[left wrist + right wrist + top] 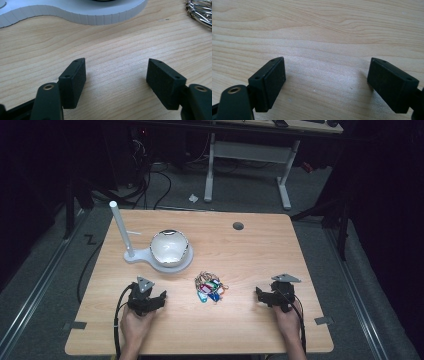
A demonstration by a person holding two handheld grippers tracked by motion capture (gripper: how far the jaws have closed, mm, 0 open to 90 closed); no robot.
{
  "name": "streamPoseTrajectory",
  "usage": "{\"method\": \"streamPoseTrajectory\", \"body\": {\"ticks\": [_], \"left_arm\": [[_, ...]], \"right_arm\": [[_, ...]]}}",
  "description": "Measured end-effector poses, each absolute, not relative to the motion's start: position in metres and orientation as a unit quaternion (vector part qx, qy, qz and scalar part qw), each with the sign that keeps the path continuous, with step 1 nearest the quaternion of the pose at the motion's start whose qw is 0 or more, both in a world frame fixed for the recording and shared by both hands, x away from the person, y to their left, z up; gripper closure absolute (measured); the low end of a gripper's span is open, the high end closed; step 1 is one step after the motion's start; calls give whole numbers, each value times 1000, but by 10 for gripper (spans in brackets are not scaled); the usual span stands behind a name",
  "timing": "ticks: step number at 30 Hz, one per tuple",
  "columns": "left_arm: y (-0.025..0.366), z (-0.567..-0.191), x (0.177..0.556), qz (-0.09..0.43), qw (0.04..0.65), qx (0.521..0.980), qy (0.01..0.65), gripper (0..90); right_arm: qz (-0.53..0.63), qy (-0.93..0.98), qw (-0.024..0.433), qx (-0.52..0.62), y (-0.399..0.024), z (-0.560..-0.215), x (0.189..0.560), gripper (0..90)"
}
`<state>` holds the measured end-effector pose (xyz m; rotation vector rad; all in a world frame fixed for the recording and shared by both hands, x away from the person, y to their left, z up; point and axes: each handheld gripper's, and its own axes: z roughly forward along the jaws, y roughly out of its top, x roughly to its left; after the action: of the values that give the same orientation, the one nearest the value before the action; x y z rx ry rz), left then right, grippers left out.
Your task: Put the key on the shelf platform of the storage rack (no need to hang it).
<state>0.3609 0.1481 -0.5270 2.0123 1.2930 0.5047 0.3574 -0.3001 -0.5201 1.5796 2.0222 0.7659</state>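
Note:
A heap of coloured key tags on metal rings lies in the middle of the wooden table. My left gripper rests on the table to the heap's left, open, with nothing between its pads. In the left gripper view its jaws stand wide apart over bare wood, and the metal rings show at the top right. To the right of the heap my right gripper also sits open. The right gripper view has its jaws spread over bare wood.
A white stand with an upright post carries a shiny round bowl at the back left; its base edge lies just ahead of the left gripper. A round cable hole sits near the far edge.

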Motion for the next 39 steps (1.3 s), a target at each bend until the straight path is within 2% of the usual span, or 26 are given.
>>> {"method": "streamPoseTrajectory", "body": {"ticks": [31, 39], "left_arm": [[146, -525, 363, 180, 342, 776, 498, 303], [132, -513, 362, 164, 357, 793, 466, 308]], "right_arm": [[279, 735, 230, 574, -300, -520, 357, 151], [279, 735, 230, 574, -300, -520, 357, 152]]}}
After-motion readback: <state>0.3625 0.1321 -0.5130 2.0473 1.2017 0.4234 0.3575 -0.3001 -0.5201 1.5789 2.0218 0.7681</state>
